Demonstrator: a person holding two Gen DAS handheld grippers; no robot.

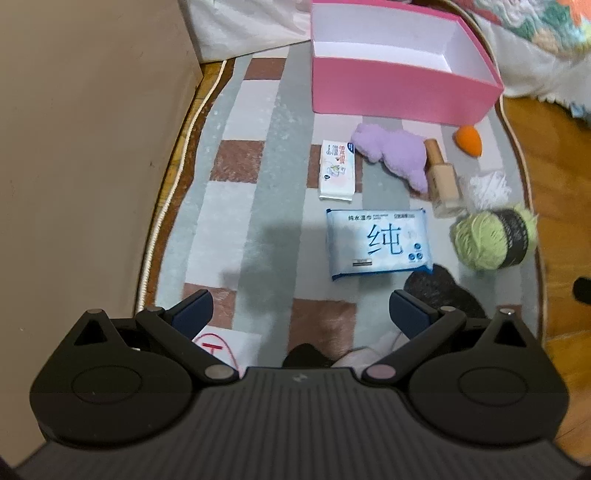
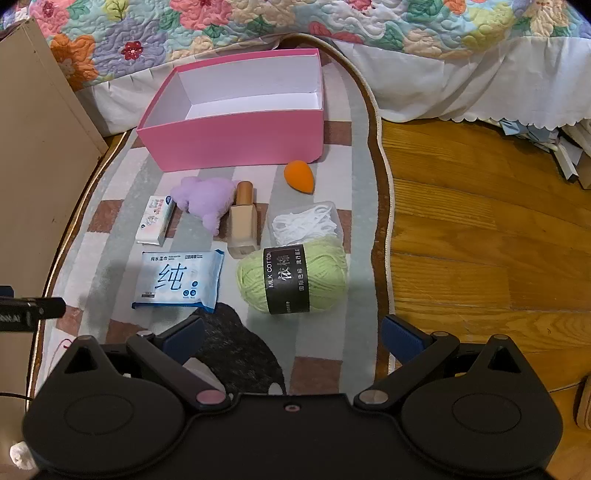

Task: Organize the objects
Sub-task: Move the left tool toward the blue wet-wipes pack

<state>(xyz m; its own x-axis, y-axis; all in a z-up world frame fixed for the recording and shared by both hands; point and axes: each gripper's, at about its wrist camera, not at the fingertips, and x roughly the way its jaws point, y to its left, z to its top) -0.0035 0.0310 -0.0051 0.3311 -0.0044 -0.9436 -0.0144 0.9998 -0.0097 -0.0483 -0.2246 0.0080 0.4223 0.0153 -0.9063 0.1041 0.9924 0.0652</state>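
While both grippers hang over the rug (image 2: 110, 254) with jaws spread wide and nothing between them, all items sit loose on it. Right wrist view, left to right: beige cabinet (image 2: 40, 155) at left edge; small white box (image 2: 155, 220) at centre left, blue wipes pack (image 2: 179, 279) just below it; purple plush (image 2: 205, 199) touching the foundation bottle (image 2: 242, 221), which lies lengthwise, cap toward the top of frame; orange sponge (image 2: 298, 176) above right of the bottle, near the pink box wall; clear tub of white cord (image 2: 306, 223) right of the bottle; green yarn ball (image 2: 291, 282) directly below the tub, touching it. Pink box (image 2: 236, 147) sits upper centre, open top, white interior, nothing in it. Floral quilt (image 2: 258, 18) across the top. Wood floor (image 2: 480, 240) on the right. Right gripper (image 2: 291, 338) bottom centre. Left wrist view: left gripper (image 1: 301, 314) bottom centre, wipes pack just above it, pink box at upper right.
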